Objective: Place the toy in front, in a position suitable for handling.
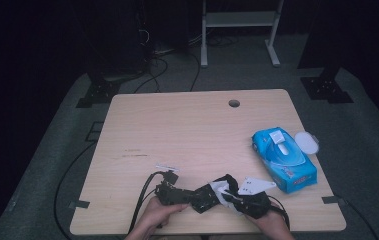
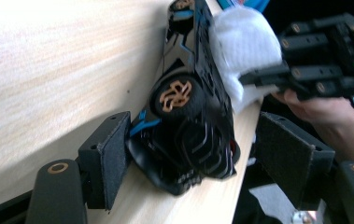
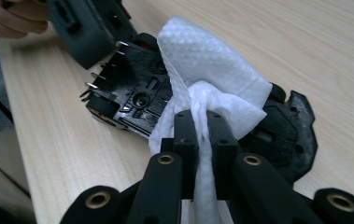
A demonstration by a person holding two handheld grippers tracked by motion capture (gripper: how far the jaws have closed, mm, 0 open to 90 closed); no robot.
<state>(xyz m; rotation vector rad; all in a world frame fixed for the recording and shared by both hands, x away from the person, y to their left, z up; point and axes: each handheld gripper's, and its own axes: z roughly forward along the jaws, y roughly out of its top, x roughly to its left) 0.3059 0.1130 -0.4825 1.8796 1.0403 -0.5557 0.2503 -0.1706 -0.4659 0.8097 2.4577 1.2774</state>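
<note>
A black toy car with orange wheels lies on its side at the table's near edge. The jaws of my left gripper stand on either side of the car's end. The left pad is close to the car and the right pad stands clear of it, so the gripper is open. My right gripper is shut on a white wipe, which lies against the car's underside. Seen from above, the wipe sits between the two grippers.
A blue pack of wipes with its white lid flipped open lies at the table's right side. A cable hole is near the far edge. Cables trail off the table's left edge. A rack stands on the floor beyond.
</note>
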